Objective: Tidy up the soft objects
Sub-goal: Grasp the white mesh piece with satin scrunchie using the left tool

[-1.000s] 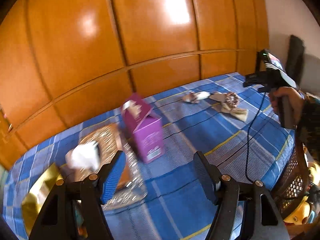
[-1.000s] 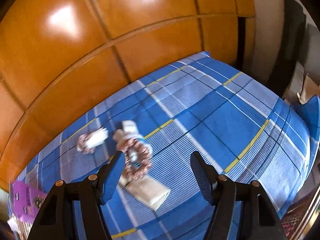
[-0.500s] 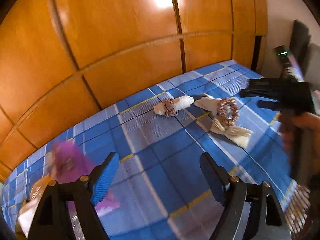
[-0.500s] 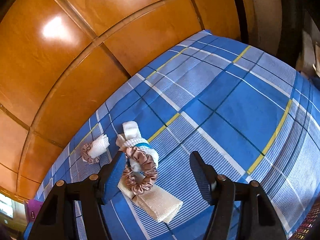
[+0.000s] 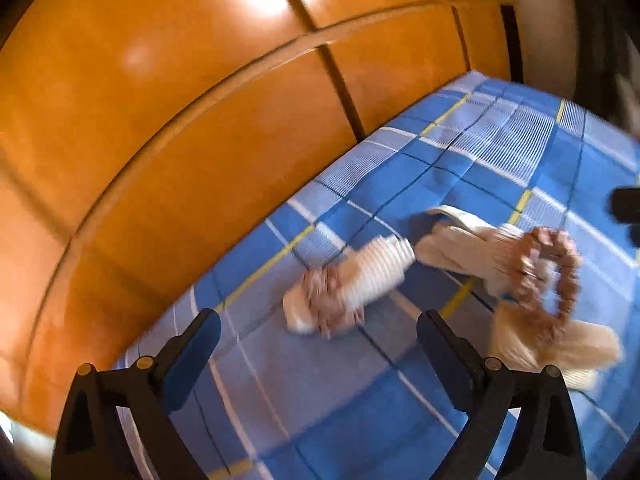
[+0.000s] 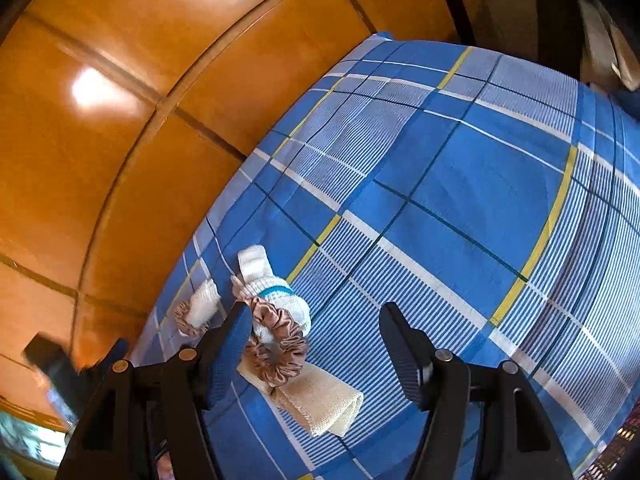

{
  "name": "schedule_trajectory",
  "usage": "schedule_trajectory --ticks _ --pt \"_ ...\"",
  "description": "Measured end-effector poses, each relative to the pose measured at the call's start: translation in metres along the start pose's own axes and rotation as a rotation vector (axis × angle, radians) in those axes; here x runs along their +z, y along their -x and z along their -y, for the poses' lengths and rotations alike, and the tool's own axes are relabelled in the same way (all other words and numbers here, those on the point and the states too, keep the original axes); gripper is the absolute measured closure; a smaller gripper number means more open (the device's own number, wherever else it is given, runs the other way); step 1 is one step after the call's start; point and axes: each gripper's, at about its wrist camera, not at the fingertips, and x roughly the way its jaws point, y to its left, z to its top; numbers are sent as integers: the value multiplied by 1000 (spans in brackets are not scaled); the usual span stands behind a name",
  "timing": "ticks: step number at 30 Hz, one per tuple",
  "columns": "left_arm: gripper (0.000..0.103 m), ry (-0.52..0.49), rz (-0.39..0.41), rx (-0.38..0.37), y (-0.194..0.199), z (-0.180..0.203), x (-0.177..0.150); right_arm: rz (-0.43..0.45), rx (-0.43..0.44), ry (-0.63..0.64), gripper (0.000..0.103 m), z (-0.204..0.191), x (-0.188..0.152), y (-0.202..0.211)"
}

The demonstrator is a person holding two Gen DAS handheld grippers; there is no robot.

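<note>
On the blue plaid sheet (image 5: 460, 160) lies a small rolled white cloth (image 5: 376, 272) with a pink-brown scrunchie (image 5: 324, 300) around one end. It rests just ahead of my left gripper (image 5: 316, 340), whose jaws are opening wide with nothing between them. To its right a bigger scrunchie (image 5: 556, 276) lies over white and beige cloths. In the right wrist view that scrunchie (image 6: 276, 344) sits on a white cloth with a teal band (image 6: 280, 300) and a folded beige cloth (image 6: 320, 400). My right gripper (image 6: 316, 340) hangs open over them, its left finger beside the scrunchie, pads not pressing.
Glossy orange wood panels (image 5: 200, 120) rise right behind the sheet's far edge. The sheet (image 6: 480, 200) stretches bare to the right of the cloths. The left gripper's body (image 6: 52, 364) shows blurred at the lower left of the right wrist view. Dark objects stand past the bed's far right corner.
My left gripper swept right, away from the purple box and tray, to the small cloth roll, and its jaws spread wider. The right gripper sank closer to the scrunchie pile and rolled.
</note>
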Motion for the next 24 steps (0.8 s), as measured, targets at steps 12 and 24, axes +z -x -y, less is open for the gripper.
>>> schedule_trajectory --ticks 12,24 --pt "32 -29 -77 -134 -75 3 14 -38 38 33 36 -9 -2 -6" --pt "65 263 -135 -161 -26 -12 -41 -101 -65 212 36 -37 -17 -29"
